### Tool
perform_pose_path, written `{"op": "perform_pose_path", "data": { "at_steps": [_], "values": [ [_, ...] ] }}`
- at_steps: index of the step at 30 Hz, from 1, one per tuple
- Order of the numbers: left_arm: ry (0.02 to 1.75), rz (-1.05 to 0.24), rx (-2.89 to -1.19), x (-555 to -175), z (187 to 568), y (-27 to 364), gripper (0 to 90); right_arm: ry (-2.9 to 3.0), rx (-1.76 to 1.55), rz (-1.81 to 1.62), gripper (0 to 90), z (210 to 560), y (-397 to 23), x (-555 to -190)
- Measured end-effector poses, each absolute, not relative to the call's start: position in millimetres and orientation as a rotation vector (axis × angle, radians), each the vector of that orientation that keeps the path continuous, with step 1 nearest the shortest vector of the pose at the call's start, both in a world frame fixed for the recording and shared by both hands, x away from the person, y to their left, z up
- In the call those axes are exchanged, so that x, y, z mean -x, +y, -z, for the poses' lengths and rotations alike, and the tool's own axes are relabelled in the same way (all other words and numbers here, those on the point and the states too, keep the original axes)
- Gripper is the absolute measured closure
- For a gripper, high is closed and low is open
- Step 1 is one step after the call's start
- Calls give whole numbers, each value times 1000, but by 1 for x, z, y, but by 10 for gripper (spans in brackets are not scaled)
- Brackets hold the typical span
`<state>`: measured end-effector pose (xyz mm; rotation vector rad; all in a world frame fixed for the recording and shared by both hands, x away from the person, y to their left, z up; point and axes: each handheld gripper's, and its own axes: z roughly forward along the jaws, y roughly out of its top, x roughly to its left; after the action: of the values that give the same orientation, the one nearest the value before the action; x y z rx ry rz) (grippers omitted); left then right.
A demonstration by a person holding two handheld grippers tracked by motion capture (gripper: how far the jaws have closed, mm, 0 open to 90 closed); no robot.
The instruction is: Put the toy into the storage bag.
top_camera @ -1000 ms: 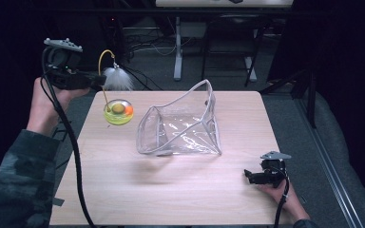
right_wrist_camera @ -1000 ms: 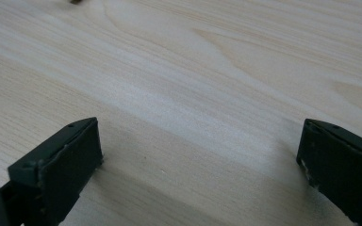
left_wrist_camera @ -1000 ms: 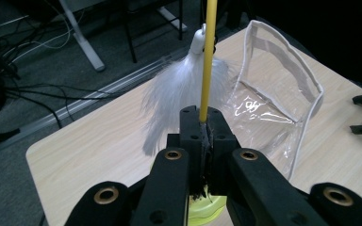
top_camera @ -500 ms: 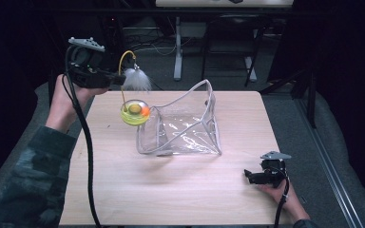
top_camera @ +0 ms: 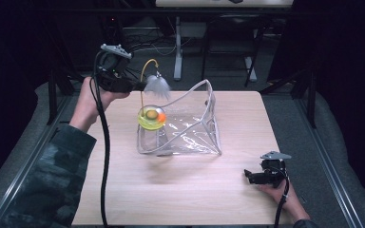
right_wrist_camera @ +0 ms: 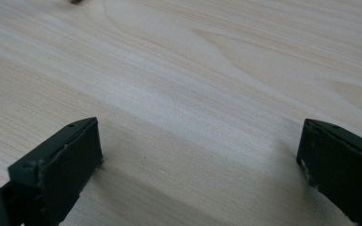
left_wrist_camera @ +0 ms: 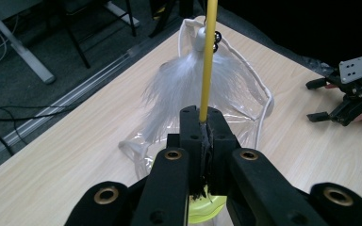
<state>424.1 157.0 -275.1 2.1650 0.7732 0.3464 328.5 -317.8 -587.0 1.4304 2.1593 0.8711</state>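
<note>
L hand (top_camera: pixel 92 102) is raised over the table's far-left corner, forearm in a camo sleeve (top_camera: pixel 47 175) angling up from bottom left. The left gripper (left_wrist_camera: pixel 202 141) points toward table centre, jaws clamped tight on the yellow wand (left_wrist_camera: pixel 208 56) of a cat toy. The wand arcs over; a white feather tuft (top_camera: pixel 158 86) dangles from its tip. The toy's yellow base (top_camera: pixel 151 118) hangs at the clear plastic bag (top_camera: pixel 190 133)'s near-left edge; can't tell if it touches. In the left gripper view, the base is mostly hidden under the jaws.

R hand (top_camera: pixel 285 192) rests low at the table (top_camera: pixel 247 114)'s near-right corner. The right gripper (right_wrist_camera: pixel 198 165) lies on the wood, jaws spread wide w/ nothing between. Bag stands open mid-table, well apart from it.
</note>
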Motion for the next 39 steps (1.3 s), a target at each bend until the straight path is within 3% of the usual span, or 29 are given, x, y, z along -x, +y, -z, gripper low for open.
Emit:
{"op": "perform_pose_path", "data": {
  "at_steps": [39],
  "values": [
    [750,-254,-2182,-456,371,110,884,2159,-1431,-871,1,587,-318,-328]
  ]
}}
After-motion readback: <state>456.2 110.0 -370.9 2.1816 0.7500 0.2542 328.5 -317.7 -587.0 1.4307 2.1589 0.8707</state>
